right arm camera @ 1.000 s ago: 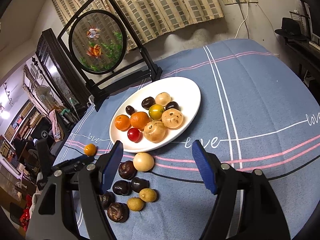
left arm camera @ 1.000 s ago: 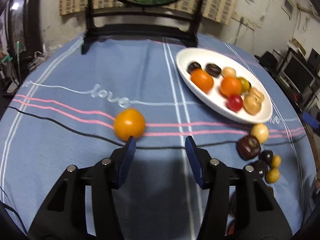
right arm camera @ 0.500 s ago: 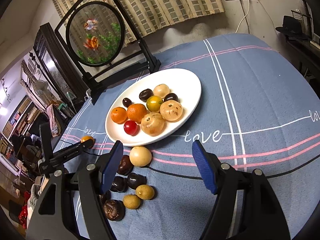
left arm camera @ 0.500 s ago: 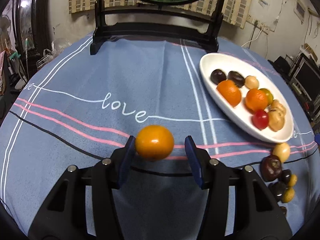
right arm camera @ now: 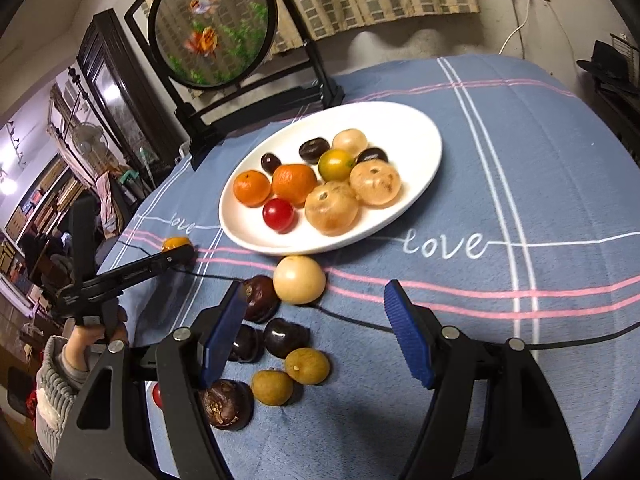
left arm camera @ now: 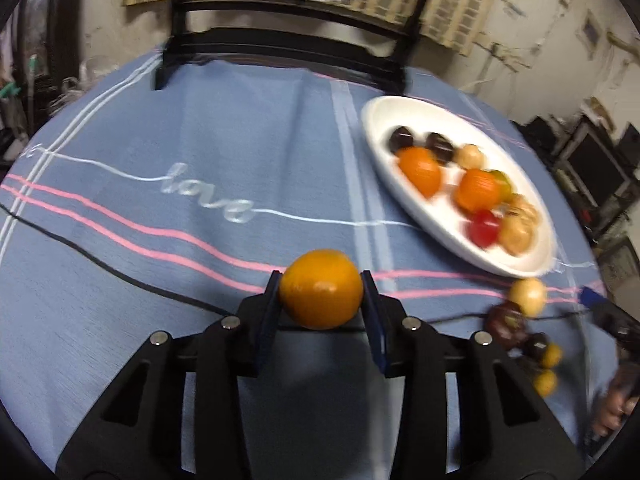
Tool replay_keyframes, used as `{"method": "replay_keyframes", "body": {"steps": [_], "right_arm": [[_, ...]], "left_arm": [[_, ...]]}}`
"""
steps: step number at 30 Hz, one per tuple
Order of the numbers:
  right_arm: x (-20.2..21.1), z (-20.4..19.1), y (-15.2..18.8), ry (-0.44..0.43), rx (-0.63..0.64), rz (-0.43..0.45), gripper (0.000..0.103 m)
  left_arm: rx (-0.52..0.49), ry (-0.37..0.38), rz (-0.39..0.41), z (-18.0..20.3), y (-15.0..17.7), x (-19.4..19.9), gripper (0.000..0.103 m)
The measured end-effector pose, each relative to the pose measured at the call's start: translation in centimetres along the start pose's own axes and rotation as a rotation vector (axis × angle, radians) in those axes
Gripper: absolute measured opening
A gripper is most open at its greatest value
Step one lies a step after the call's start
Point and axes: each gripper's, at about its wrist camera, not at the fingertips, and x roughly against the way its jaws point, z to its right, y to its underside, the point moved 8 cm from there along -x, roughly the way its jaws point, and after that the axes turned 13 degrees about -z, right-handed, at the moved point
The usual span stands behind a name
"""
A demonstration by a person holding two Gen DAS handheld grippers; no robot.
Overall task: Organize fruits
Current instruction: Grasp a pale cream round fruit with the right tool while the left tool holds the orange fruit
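Observation:
My left gripper [left arm camera: 321, 292] is shut on an orange [left arm camera: 321, 289], held over the blue tablecloth left of the white plate [left arm camera: 378, 120]. It also shows in the right wrist view [right arm camera: 176, 245]. The plate [right arm camera: 416, 128] holds several fruits: oranges, a red cherry tomato [right arm camera: 278, 214], tan round fruits and dark ones. My right gripper [right arm camera: 316, 332] is open and empty above loose fruit in front of the plate: a pale round fruit [right arm camera: 299, 280], dark chestnut-like fruits [right arm camera: 286, 337] and small yellow-green ones [right arm camera: 307, 365].
A black stand with a round fish picture [right arm camera: 212, 24] stands at the table's back edge. The blue cloth [left arm camera: 160, 128] with pink stripes covers the table. Furniture and clutter surround the table.
The left gripper moved up to the orange, closed its jaws on it, and now holds it. The right gripper stayed open and drifted slightly closer to the loose fruit.

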Motion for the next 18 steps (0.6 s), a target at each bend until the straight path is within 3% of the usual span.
{"method": "replay_keyframes", "body": {"steps": [8, 18], "right_arm": [[-2.9, -0.2, -0.8, -0.002, -0.032, -0.060, 0.067], [-5.9, -1.1, -1.2, 0.018, -0.044, -0.110, 0.047]], "left_arm": [[-0.134, 0.013, 0.011, 4.9, 1.3, 0.7, 0.039], [-0.169, 0.016, -0.002, 5.9, 1.8, 0.5, 0.039]]}}
